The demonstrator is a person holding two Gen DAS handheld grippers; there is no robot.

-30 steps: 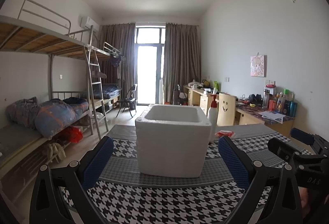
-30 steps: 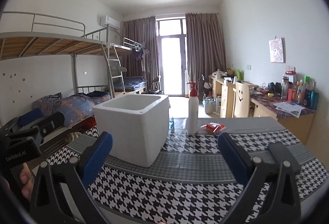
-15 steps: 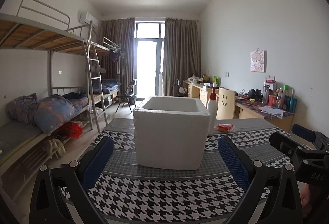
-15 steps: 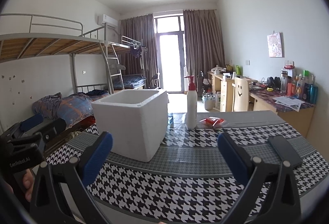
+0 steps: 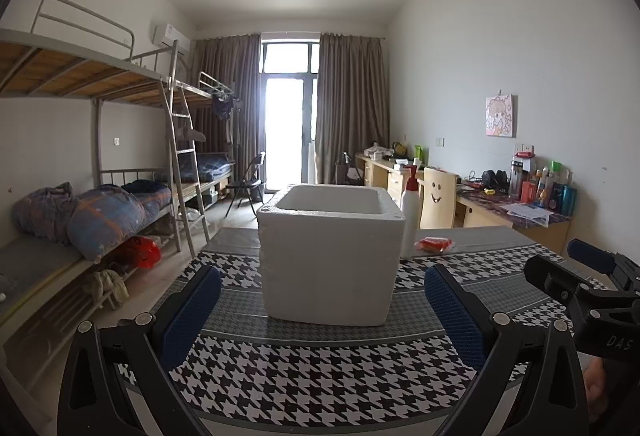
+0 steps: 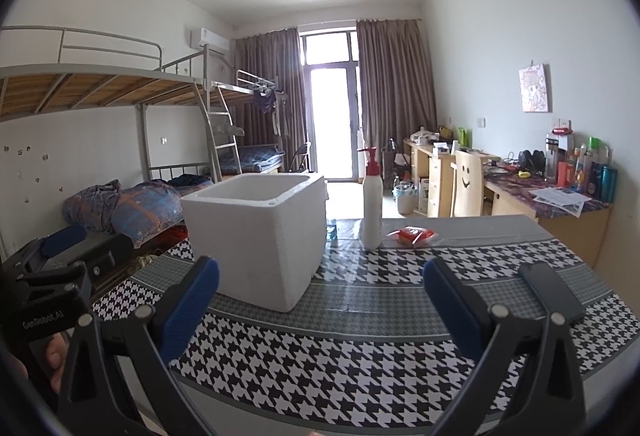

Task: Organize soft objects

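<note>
1. the left gripper [image 5: 322, 306] hangs above the near part of the table [image 5: 320, 376], its two blue pads spread wide, with nothing between them.
2. the white foam box [image 5: 328, 260] stands upright on the checked tablecloth, straight ahead of the left gripper, open on top; what is inside i cannot see.
3. just right of the box stands a white bottle [image 5: 409, 220] with a red pump, close to the box corner.
4. near the bottle lies a small red packet [image 5: 434, 244], soft looking, flat on the cloth behind the box level.
5. the right gripper [image 6: 320, 302] is also spread wide and holds nothing; the box is in front of it to the left.
6. a dark phone [image 6: 554, 292] lies flat on the cloth, at the right of the right gripper.
</note>
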